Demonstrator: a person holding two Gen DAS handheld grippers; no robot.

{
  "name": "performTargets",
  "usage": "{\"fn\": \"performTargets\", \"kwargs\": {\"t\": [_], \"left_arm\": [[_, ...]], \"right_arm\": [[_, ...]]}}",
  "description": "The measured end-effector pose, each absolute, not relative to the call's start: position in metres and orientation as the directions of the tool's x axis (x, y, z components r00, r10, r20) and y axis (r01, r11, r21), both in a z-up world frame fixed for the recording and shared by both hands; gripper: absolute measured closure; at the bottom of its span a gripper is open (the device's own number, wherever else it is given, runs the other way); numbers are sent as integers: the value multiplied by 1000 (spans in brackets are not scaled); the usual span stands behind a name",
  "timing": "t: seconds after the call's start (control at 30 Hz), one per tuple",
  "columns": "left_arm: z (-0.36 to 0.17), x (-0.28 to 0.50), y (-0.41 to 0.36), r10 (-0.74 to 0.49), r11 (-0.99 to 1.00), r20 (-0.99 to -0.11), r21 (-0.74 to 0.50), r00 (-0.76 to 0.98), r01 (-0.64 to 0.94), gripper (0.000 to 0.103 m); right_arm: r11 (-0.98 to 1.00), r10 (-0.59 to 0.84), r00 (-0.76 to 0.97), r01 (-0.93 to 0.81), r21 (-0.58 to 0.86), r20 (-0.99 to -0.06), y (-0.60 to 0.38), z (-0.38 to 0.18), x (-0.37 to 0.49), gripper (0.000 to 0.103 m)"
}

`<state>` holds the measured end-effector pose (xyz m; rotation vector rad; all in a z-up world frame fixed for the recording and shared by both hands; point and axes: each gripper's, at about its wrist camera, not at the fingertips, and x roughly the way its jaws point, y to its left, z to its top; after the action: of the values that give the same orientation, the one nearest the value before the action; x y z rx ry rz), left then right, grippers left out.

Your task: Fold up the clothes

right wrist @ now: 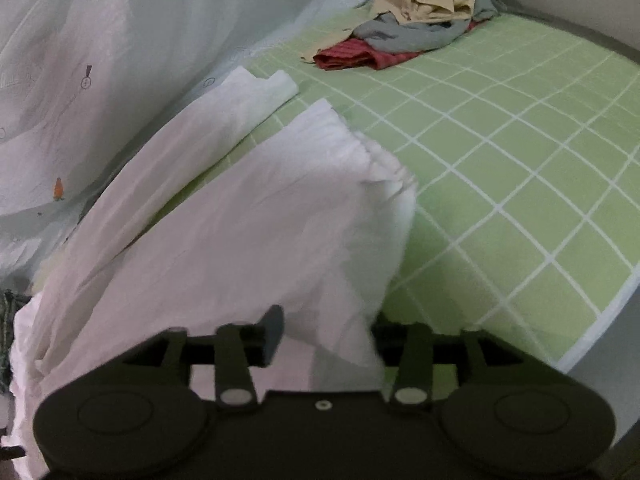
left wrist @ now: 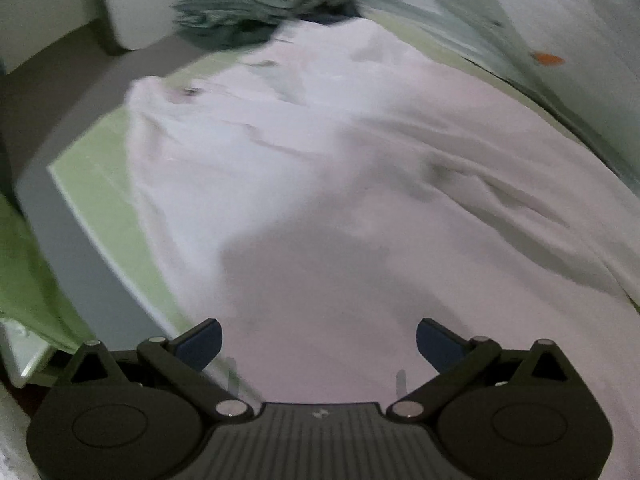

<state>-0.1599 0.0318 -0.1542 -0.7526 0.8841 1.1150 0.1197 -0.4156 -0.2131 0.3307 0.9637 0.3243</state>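
Cloth (right wrist: 248,216), white, lies bunched between right jaws standing apart; left jaws apart, empty.

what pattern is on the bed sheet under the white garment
Light green with a grid of thin white lines, on the bed sheet; the right wrist view shows it best.

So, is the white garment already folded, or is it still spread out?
Partly folded. The white garment has one end doubled over near the right gripper, while the rest lies spread on the green checked sheet.

Left gripper (left wrist: 318,342), matte black body w/ ribbed centre plate, round side discs, silver pivot screws, dark-blue finger pads (left wrist: 202,340), right gripper (right wrist: 326,334) same black build
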Motion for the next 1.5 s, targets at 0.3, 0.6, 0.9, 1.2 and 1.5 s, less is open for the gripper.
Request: {"fn": "performTargets", "kwargs": {"t": [0.3,0.6,0.9,1.2,1.5], "left_arm": [[-162,-216,111,434,244,-888,-47,152,-969,1],[-176,-262,183,422,218,-889,-89,176,-972,1],[-192,-281,226,360,235,-888,-212,287,-949,4],[-190,-270,229,413,235,-872,-178,264,-956,79],[-150,-282,189,547,94,-817,-156,182,-983,96]], "right_arm": [[889,388,587,-34,457,-711,-378,-216,60,0],[771,385,676,138,621,-629,-356,-223,15,0],[684,330,758,219,696,-562,-328,-233,-9,0],[702,273,699,325,634,-661,-316,-226,10,54],[651,305,724,315,690,-619,-347,-218,9,95]]}}
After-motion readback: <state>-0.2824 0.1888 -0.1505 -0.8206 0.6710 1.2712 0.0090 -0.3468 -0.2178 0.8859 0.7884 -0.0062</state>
